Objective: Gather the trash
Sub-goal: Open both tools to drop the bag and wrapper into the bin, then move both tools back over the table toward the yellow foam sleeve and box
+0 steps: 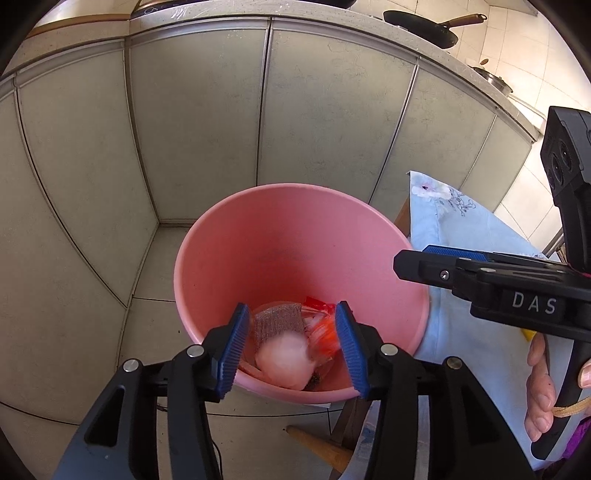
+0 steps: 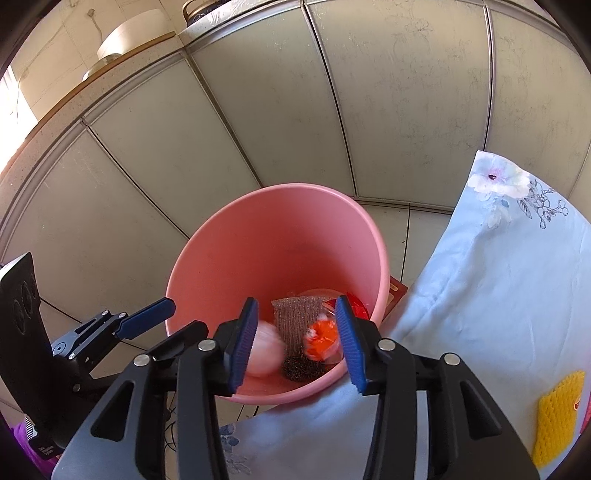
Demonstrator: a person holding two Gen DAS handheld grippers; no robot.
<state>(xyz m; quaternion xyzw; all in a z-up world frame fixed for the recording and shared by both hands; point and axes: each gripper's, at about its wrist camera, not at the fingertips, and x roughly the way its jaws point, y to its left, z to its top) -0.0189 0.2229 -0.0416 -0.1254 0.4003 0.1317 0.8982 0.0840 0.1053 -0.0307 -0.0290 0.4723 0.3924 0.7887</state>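
Observation:
A pink bucket point(image 1: 295, 236) stands on the floor by the table; it also shows in the right wrist view point(image 2: 280, 236). Inside lie a grey scouring pad point(image 1: 279, 321) point(image 2: 297, 314), an orange wrapper point(image 1: 325, 334) point(image 2: 321, 338), a dark round scrubber point(image 2: 301, 367) and a pale blurred ball of trash point(image 1: 284, 360) point(image 2: 264, 349). My left gripper point(image 1: 293, 350) is open and empty above the bucket. My right gripper point(image 2: 297, 347) is open and empty above the bucket, and shows from the side in the left wrist view point(image 1: 424, 266).
Grey cabinet doors point(image 1: 192, 122) stand behind the bucket. A table with a light blue flowered cloth point(image 2: 498, 280) is to the right, with a yellow foam net point(image 2: 557, 417) on it. A black pan point(image 1: 421, 27) sits on the counter.

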